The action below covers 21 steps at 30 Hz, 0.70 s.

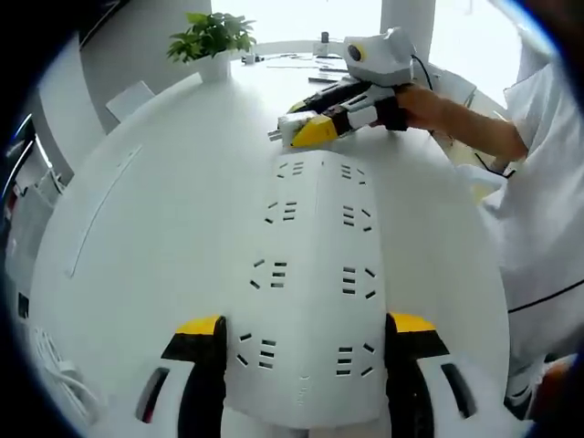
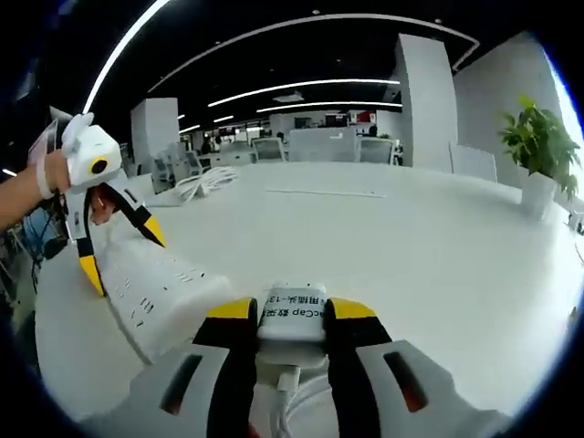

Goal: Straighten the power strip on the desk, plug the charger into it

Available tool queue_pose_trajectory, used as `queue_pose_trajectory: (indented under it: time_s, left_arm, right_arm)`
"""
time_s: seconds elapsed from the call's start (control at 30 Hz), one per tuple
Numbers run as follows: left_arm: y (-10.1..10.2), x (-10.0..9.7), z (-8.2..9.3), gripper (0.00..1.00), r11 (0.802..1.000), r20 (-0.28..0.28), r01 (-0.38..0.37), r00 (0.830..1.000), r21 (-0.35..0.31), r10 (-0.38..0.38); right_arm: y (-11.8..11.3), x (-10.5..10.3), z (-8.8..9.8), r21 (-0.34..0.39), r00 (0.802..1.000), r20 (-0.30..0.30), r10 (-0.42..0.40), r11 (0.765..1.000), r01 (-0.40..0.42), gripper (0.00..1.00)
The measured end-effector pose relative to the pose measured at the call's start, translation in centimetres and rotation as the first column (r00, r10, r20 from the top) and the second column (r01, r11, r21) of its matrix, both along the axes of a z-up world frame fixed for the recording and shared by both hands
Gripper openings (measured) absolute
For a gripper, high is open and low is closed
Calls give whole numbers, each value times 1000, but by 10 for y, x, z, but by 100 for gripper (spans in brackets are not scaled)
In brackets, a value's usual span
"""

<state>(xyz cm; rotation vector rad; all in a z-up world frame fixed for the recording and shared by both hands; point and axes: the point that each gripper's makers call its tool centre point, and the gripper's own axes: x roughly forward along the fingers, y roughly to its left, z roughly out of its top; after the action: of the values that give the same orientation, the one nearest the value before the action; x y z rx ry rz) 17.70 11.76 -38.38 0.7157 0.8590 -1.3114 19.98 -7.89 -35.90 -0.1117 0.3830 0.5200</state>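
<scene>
While the power strip lies flat on the white bench, long and rigid-looking, I judge it light enough to skid on that smooth top if pushed off-centre; best taken by its two long edges near one end. In the left gripper view its near end sits between my left gripper jaws, which stand apart on either side of the casing; whether the pads actually touch the edges I cannot tell. The far end lies just under the right gripper.

In the right gripper view the charger is clenched between the right gripper jaws, label up, its white cable trailing back toward me. Hard plastic block, small, probably light but slick; a grip across the flat sides seems right. Prongs are not visible from here.

Pose: left gripper angled down over the strip, a hand behind it. Right gripper reaches in from across, a bare forearm behind it. Potted plant well apart, far edge of bench.
</scene>
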Motion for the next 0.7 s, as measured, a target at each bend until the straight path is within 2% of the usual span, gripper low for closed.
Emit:
queue_pose_trajectory:
  time_s: [0.07,0.1,0.17,0.43,0.57,0.63,0.7]
  left_arm:
    - [-2,-4,1,71,1000,1,-1,1000,1,1]
    - [-2,-5,1,71,1000,0,-1,1000,3,1]
    - [-2,-5,1,71,1000,1,-3,1000,5,3]
    - [-3,-7,2,71,1000,6,-15,1000,-15,15]
    - [-4,-9,2,71,1000,6,-19,1000,-12,19]
    - [-4,-9,2,71,1000,6,-20,1000,-12,20]
    - [-5,-10,3,71,1000,6,-21,1000,-11,21]
  right_arm:
    - [4,-3,-1,-26,998,-7,66,997,-66,29]
    - [5,-3,-1,-16,996,-14,92,996,-93,29]
    - [4,-3,-1,34,993,-49,105,994,-104,28]
    - [8,-6,-3,-4,978,-103,179,984,-181,28]
    - [9,-11,-7,-110,964,-177,199,969,-220,28]
    - [6,-12,-7,-72,960,-239,147,983,-169,28]
    - [0,-15,-7,-143,948,-268,173,966,-217,28]
